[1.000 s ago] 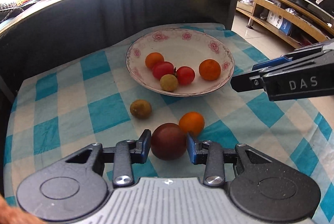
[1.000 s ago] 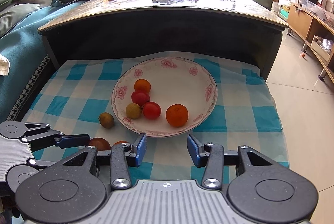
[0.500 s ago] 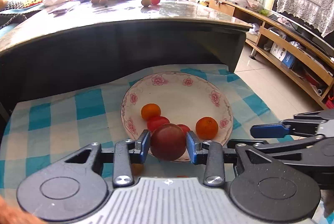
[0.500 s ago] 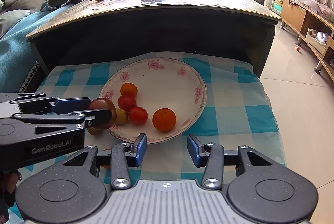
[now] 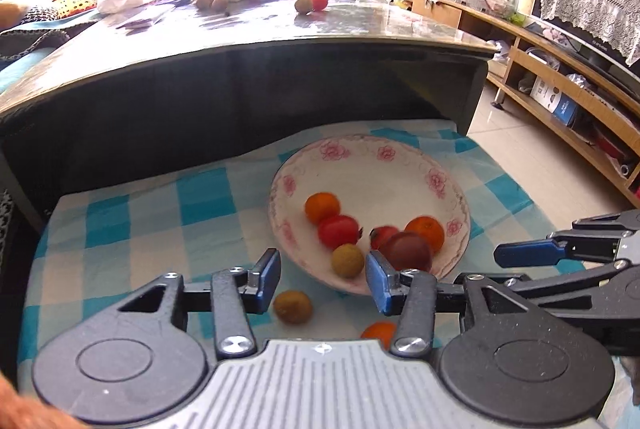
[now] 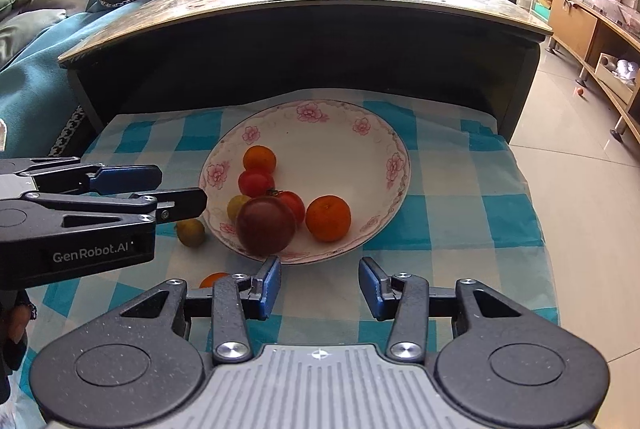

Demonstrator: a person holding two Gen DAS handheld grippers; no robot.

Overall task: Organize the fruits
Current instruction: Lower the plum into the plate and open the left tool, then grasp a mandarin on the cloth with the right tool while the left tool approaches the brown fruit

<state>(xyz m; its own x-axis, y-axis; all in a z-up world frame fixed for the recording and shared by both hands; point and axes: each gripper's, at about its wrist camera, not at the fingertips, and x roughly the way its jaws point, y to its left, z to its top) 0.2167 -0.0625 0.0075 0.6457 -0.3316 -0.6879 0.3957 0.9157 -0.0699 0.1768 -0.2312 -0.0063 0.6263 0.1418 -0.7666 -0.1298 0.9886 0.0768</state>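
A dark maroon round fruit (image 6: 266, 226) sits blurred at the near rim of the white flower-patterned plate (image 6: 372, 157), apparently just let go. The left hand-held gripper (image 5: 323, 279) hangs over that rim with its blue-tipped jaws spread wide and empty; the right hand-held gripper (image 6: 319, 285) waits just short of the plate, equally wide and empty. The plate appears to be the gathering point: besides the maroon fruit it holds two orange tangerines (image 6: 328, 218), two red tomatoes (image 6: 256, 182) and one yellow-green round fruit (image 5: 348, 260). On the blue-and-white checked cloth (image 6: 460, 197) beside the plate's near-left edge, one olive-brown round fruit (image 5: 292, 306) and one small orange fruit (image 5: 378, 332) lie uncollected.
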